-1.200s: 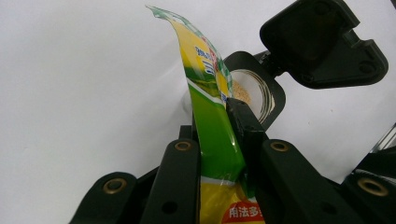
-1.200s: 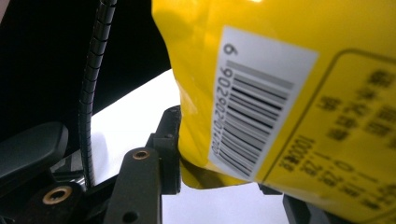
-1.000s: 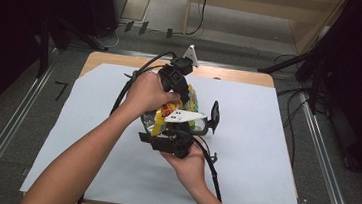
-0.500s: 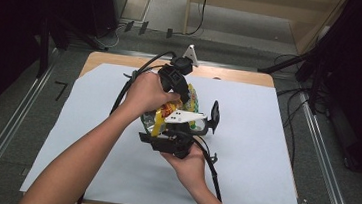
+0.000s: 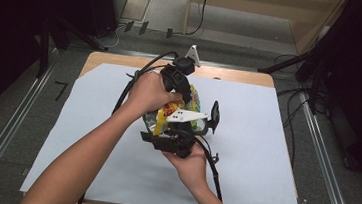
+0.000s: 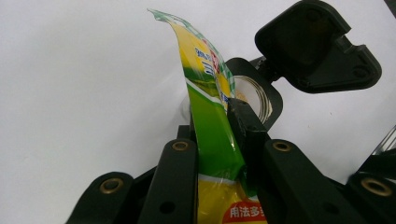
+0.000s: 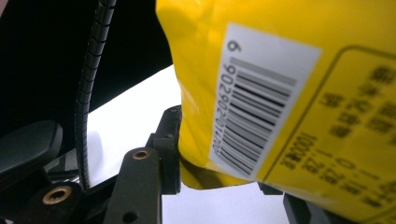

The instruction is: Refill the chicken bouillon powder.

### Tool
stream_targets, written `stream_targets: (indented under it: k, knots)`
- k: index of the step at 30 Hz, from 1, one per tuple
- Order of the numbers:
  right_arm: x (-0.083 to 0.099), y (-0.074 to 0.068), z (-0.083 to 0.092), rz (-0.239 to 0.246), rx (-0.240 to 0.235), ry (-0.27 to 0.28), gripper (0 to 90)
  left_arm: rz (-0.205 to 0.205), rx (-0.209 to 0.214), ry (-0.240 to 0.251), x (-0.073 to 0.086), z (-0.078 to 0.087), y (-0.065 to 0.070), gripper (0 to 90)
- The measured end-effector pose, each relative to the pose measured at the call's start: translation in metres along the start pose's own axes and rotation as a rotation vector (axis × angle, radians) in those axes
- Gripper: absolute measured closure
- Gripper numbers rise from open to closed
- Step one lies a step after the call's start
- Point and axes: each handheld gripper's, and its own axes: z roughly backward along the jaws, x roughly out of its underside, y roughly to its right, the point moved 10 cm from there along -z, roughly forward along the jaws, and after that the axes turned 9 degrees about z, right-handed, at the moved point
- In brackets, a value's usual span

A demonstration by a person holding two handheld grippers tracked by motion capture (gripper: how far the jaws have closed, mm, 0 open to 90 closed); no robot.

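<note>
Basically nothing shifted over the last second: left gripper [image 6: 217, 140] fingers stayed pinched on the green top seal of the yellow packet [image 5: 189, 103], right gripper [image 7: 219, 182] fingers clamped its lower body above the surface [image 5: 264, 155], so tearing hadn't started.

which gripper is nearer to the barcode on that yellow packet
Right. The right gripper grips the yellow packet close by the barcode. The left gripper pinches the packet's green sealed edge, with no barcode by its jaws.
</note>
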Motion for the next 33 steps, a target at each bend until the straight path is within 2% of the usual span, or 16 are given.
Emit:
stream_targets:
  k: [21,26,33]
  knots:
    - [0.002,0.004,0.001,-0.002,0.008,-0.007,61.4,-0.003,0.006,0.002,-0.003,-0.003,0.001,81.2]
    - [0.002,0.007,0.002,0.005,0.022,-0.004,61.5,-0.008,0.013,0.035,-0.008,-0.001,0.004,81.3]
    - [0.002,0.015,0.005,0.002,0.042,-0.001,61.6,-0.018,0.008,0.048,-0.014,-0.002,0.008,81.3]
